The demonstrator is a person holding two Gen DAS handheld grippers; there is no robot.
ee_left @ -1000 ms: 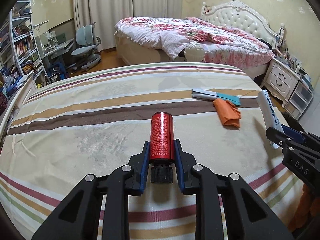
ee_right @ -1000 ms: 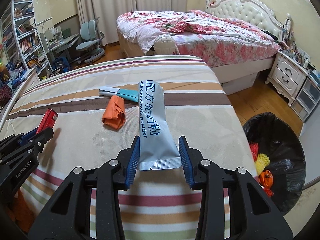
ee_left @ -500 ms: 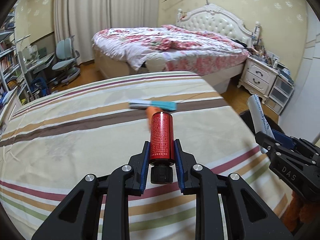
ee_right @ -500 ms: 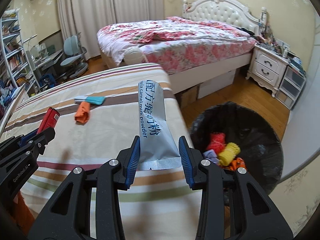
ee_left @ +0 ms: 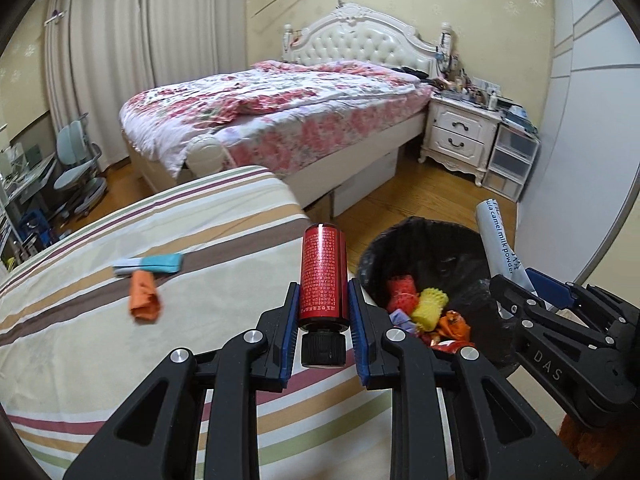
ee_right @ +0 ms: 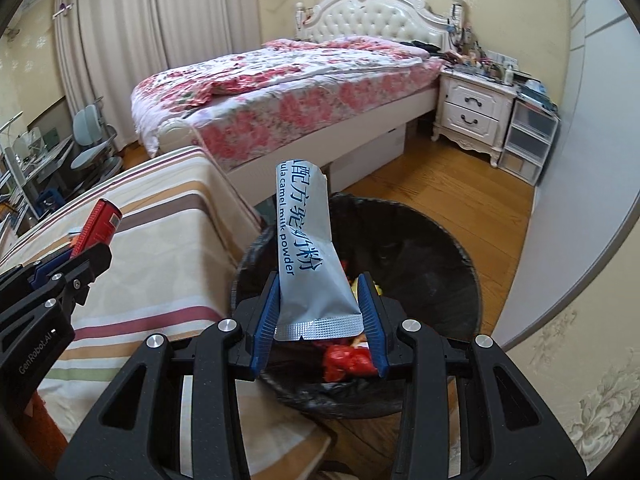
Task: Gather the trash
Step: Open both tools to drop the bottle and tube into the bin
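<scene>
**Ana:** Bedroom, by the look of it: curtains drawn, wooden floor, a big bed (ee_left: 280, 112) with a floral quilt and a tufted white headboard, and a cluttered white nightstand (ee_left: 460, 136) beside it. What is that striped thing in front?

**Ben:** A striped cover (ee_left: 120, 320) over what looks like a mattress or low surface; I cannot tell which. Two bits of trash are on it, an orange wrapper (ee_left: 145, 298) touching a teal and white packet (ee_left: 150, 264). Just off its edge on the floor stands a black-lined bin (ee_right: 448, 240) with red, yellow and orange scraps inside.

**Ana:** And the tools?

**Ben:** Left tool (ee_left: 323, 322) is clenched on a red bottle (ee_left: 323, 276), pads on the body, black cap toward the camera. I'd say gripping the body rather than the narrow cap keeps it from swinging. It hangs over the edge of the cover, beside the bin's rim.

**Ana:** The right one?

**Ben:** Right tool (ee_right: 319, 312) pinches a silver milk powder sachet (ee_right: 308, 256) by the edges of its sealed end, the torn end pointing away. It hovers above the bin's mouth, so letting go there would probably drop it straight in. The bottle looks next.
</scene>
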